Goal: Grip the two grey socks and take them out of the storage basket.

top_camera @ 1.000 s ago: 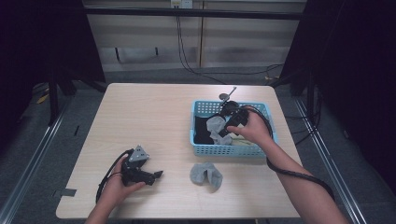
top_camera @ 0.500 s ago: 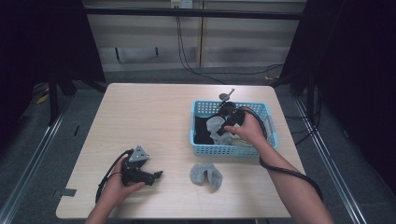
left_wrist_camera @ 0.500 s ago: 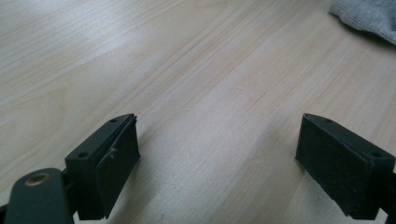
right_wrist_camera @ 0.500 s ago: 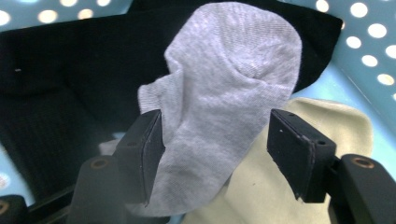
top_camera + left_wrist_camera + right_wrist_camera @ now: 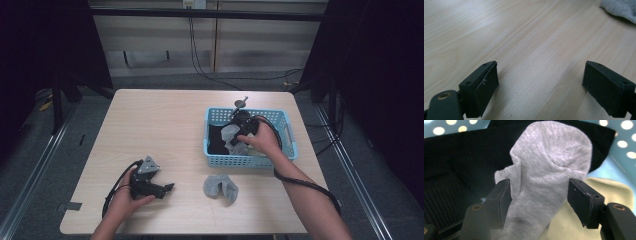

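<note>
A blue perforated basket stands at the right of the table with socks in it. My right gripper reaches down into it. In the right gripper view my right gripper is open, and a light grey sock lies between its jaws; the right pad stands clear of it. The sock rests on black cloth and a pale yellow cloth. My left gripper lies open on the table at the front left, nothing between its jaws. Another grey sock lies on the table in front of the basket.
The wooden table has bare room across its left and middle. The right gripper's cable loops from the basket along the forearm. The loose grey sock lies beyond the left gripper, at the top right of its view.
My right hand has sunk a little deeper into the basket, onto the grey sock. The left hand and the sock on the table have stayed put.
</note>
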A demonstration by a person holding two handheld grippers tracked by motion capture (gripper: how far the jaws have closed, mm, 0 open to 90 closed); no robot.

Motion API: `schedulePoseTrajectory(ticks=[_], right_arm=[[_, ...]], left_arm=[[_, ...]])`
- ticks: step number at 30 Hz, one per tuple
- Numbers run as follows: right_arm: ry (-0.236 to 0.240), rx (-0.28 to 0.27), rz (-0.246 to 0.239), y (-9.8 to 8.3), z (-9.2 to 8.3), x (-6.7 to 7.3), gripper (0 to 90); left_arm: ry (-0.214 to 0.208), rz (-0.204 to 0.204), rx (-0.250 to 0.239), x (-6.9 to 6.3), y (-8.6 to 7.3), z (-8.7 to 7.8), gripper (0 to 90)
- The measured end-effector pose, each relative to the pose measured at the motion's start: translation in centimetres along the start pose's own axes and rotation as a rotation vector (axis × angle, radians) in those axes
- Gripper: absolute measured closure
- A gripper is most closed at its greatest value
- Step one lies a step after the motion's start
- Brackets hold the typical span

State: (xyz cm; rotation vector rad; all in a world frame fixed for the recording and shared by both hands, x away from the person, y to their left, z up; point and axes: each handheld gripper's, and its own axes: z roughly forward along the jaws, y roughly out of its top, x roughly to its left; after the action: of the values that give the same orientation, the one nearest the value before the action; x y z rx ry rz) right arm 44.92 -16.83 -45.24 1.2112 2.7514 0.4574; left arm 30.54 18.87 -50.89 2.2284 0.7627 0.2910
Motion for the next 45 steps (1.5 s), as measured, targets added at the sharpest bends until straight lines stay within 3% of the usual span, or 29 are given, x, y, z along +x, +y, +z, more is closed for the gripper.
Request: schedulePoseTrajectory(ticks=[7, 13, 14, 15, 18, 22, 32, 42, 43, 44, 45], right_arm=[[0.013, -0.011, -0.01, 0.0, 0.5, 0.2, 37.3], [0.016, 0.012, -0.017, -0.3, 1.3, 0.4, 46.1], [0.011, 0.01, -0.02, -0.4, 1.4, 0.5, 49.3], [0.001, 0.023, -0.029, -0.4, 1.3, 0.5, 59.5], [0.0, 0.036, -0.04, -0.5, 1.2, 0.3, 76.5], [0.007, 0.046, -0.037, -0.8, 1.1, 0.3, 87.1], [0.018, 0.051, -0.071, -0.9, -0.2, 0.3, 89.1], [0.009, 0.048, -0.061, -2.1, -2.1, -0.7, 89.3], [0.013, 0.039, -0.043, -2.3, -2.3, -0.8, 88.6], [0.014, 0.027, -0.032, -2.4, -2.4, -0.7, 87.2], [0.014, 0.025, -0.015, -2.6, -2.2, -0.6, 71.0]], left_arm=[[0.002, -0.001, -0.001, 0.0, 0.0, 0.0, 12.5], [0.001, 0.002, 0.003, 0.0, 0.0, 0.0, 12.5], [0.0, 0.003, 0.003, 0.0, 0.0, 0.0, 12.5], [0.001, 0.002, 0.001, 0.0, 0.0, 0.0, 12.5], [0.001, 0.002, 0.002, 0.0, 0.0, 0.0, 12.5], [0.001, 0.002, 0.001, 0.0, 0.0, 0.0, 12.5], [0.003, -0.001, 0.0, 0.0, 0.0, 0.0, 12.5], [0.001, 0.003, 0.003, 0.0, 0.0, 0.0, 12.5], [0.001, 0.001, 0.002, 0.0, 0.0, 0.0, 12.5], [0.001, 0.0, 0.001, 0.0, 0.0, 0.0, 12.5], [0.001, -0.001, 0.0, 0.0, 0.0, 0.0, 12.5]])
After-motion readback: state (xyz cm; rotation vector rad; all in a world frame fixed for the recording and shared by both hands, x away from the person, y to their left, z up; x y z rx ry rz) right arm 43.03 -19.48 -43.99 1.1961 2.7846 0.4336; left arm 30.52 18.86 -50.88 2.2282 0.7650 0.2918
